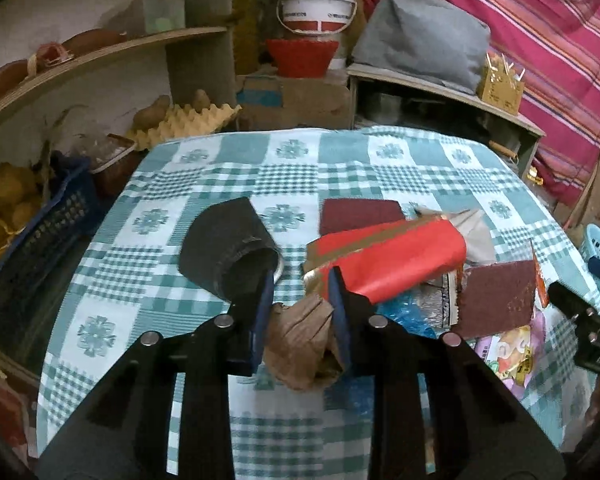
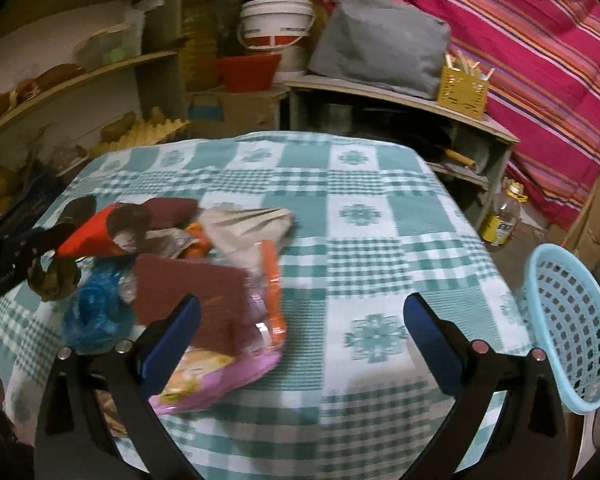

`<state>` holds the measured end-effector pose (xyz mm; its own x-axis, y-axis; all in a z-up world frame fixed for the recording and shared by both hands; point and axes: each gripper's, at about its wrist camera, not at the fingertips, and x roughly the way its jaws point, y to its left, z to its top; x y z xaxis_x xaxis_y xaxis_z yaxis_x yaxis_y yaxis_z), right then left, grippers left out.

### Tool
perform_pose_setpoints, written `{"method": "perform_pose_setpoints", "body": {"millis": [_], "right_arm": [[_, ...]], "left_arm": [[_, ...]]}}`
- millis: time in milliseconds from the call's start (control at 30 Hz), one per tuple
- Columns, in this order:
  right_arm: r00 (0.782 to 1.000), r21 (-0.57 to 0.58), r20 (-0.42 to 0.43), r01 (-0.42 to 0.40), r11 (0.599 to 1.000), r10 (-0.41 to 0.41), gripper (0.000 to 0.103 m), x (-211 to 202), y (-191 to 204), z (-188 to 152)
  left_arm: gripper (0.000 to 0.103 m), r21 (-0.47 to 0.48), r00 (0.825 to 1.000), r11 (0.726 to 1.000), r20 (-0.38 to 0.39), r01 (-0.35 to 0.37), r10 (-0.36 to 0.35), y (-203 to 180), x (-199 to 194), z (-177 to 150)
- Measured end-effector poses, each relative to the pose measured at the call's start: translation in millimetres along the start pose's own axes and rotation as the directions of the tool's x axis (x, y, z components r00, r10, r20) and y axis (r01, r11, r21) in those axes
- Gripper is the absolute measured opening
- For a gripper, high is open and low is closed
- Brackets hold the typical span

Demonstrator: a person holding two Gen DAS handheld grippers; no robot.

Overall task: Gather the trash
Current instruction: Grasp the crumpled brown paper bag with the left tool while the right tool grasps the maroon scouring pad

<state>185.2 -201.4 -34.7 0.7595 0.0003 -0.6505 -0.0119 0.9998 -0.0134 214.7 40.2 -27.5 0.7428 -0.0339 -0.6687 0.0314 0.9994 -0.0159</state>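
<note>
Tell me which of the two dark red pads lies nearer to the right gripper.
The dark red pad atop the pink packet, beside the right gripper's left finger. The other pad lies farther back.

— Left gripper (image 1: 300, 312)?
— Angled downward, blue pads drawn close together, clamped on crumpled brown paper (image 1: 300, 344).
— Right gripper (image 2: 300, 332)?
— Angled downward likewise, jaws spread wide, nothing pressed between the pads.
</note>
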Motion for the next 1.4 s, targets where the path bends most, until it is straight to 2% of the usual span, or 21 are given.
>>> {"method": "perform_pose_setpoints", "body": {"millis": [33,67,167,333,433,467,500,600,700,833,867,900,933,1067,1267,1333,1400], "right_arm": [[1.000,-0.002,-0.006,-0.008,1.000,0.008,0.099,0.8,3.4,-0.3],[1.000,-0.001,-0.011,-0.015,1.000,0.015,0.099,1.7,6.2,-0.5],[0.999,0.003,-0.020,-0.042,0.999,0.042,0.099,3.6,15.0,-0.9],[0.997,-0.029,-0.048,-0.060,0.998,0.059,0.099,11.4,41.0,-2.4],[0.997,-0.044,-0.058,-0.055,0.997,0.053,0.099,16.3,53.8,-3.8],[0.997,-0.048,-0.064,-0.053,0.997,0.050,0.099,18.7,57.7,-4.1],[0.996,-0.054,-0.075,-0.050,0.997,0.046,0.099,22.3,63.1,-4.7],[0.996,-0.075,-0.094,-0.012,0.997,0.005,0.099,31.4,73.8,-5.5],[0.994,-0.077,-0.108,0.003,0.997,-0.011,0.099,39.1,77.9,-4.1],[0.994,-0.060,-0.107,0.000,0.998,-0.006,0.098,42.9,76.6,0.4],[0.994,-0.061,-0.105,-0.005,0.998,-0.002,0.097,43.1,76.4,1.0],[0.995,-0.064,-0.103,-0.012,0.998,0.006,0.092,42.6,76.0,1.9],[0.995,-0.069,-0.104,-0.017,0.997,0.010,0.085,42.9,75.8,2.4],[0.994,-0.050,-0.102,-0.044,0.998,0.038,0.085,42.4,68.6,5.2],[0.998,-0.015,-0.041,-0.040,0.999,0.040,0.085,25.4,52.3,15.0],[0.999,-0.011,-0.020,-0.036,0.999,0.036,0.085,18.5,45.1,18.6],[0.999,-0.006,-0.008,-0.032,0.999,0.032,0.085,15.0,38.2,21.7]], "left_arm": [[0.023,-0.007,1.000,1.000,0.011,-0.002,0.002,4.3,-4.0,0.3],[0.005,-0.011,1.000,1.000,0.013,0.000,0.000,7.2,-5.1,1.5],[0.005,-0.038,1.000,0.999,0.016,0.005,-0.004,18.2,-8.3,3.6],[0.005,-0.019,0.998,0.998,0.016,-0.059,0.059,30.5,-5.2,3.7],[0.009,-0.040,0.997,0.996,-0.003,-0.083,0.083,45.3,-1.3,2.5],[0.017,-0.043,0.996,0.995,-0.009,-0.089,0.088,50.1,-0.4,1.4],[0.032,-0.043,0.996,0.995,-0.011,-0.092,0.092,52.5,-0.5,0.2],[0.059,-0.032,0.993,0.992,0.011,-0.119,0.120,59.9,-4.2,-4.3],[0.073,-0.022,0.991,0.991,0.020,-0.129,0.129,65.8,-7.0,-8.1],[0.082,-0.046,0.994,0.993,0.011,-0.111,0.111,76.2,-5.3,-14.1],[0.085,-0.052,0.995,0.994,0.005,-0.098,0.099,77.6,-3.8,-16.1],[0.087,-0.056,0.996,0.994,-0.001,-0.091,0.091,77.3,-2.2,-17.6],[0.088,-0.054,0.996,0.995,-0.011,-0.084,0.084,76.3,0.9,-20.0],[0.088,-0.001,0.995,0.996,-0.046,-0.094,0.094,61.8,15.7,-26.9],[0.088,0.050,0.992,0.994,-0.079,-0.097,0.101,47.4,35.5,-29.0],[0.083,0.050,0.990,0.994,-0.100,-0.097,0.102,48.7,43.2,-29.9],[0.062,0.038,0.989,0.997,-0.127,-0.071,0.076,50.8,47.8,-30.2]]}}
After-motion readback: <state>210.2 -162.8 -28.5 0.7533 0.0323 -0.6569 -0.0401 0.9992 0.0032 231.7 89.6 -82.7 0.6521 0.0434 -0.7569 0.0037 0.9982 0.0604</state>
